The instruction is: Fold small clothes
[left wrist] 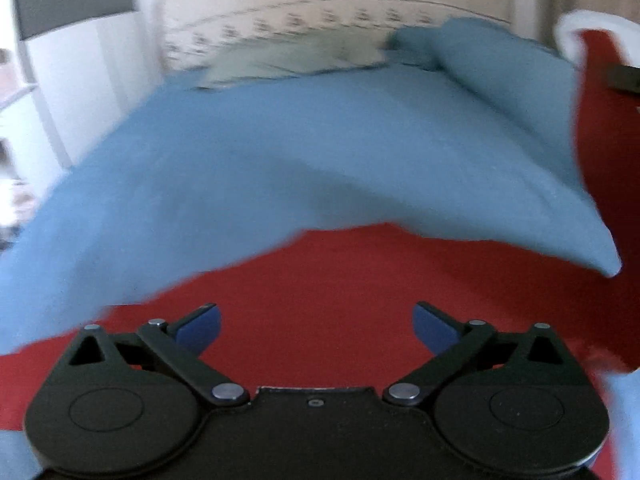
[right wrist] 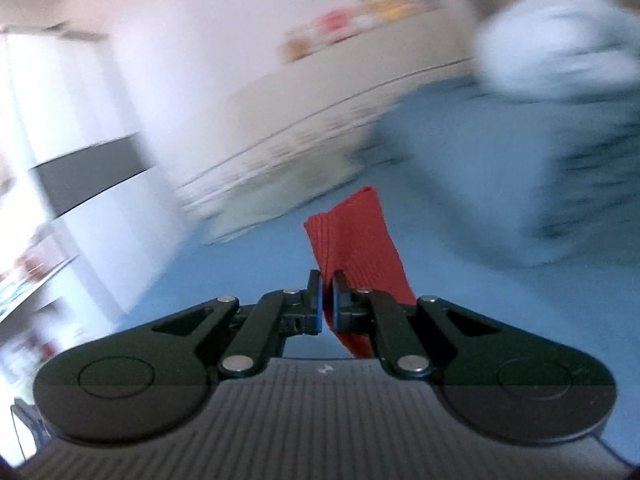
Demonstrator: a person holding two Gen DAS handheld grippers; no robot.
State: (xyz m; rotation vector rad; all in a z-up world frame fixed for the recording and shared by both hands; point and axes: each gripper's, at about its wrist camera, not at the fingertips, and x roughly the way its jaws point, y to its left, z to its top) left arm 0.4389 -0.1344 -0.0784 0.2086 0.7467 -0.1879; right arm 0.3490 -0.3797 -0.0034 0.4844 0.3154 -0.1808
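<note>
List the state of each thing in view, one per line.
Left gripper: open, nothing between its fingers.
Right gripper: shut on the red garment.
Red garment: pinched at a ribbed edge, lifted off the bed; in the left view it spreads out below the gripper.
Blue sheet: spread over the bed, rumpled.
Pale cloth: lying at the far side of the bed, blurred.
</note>
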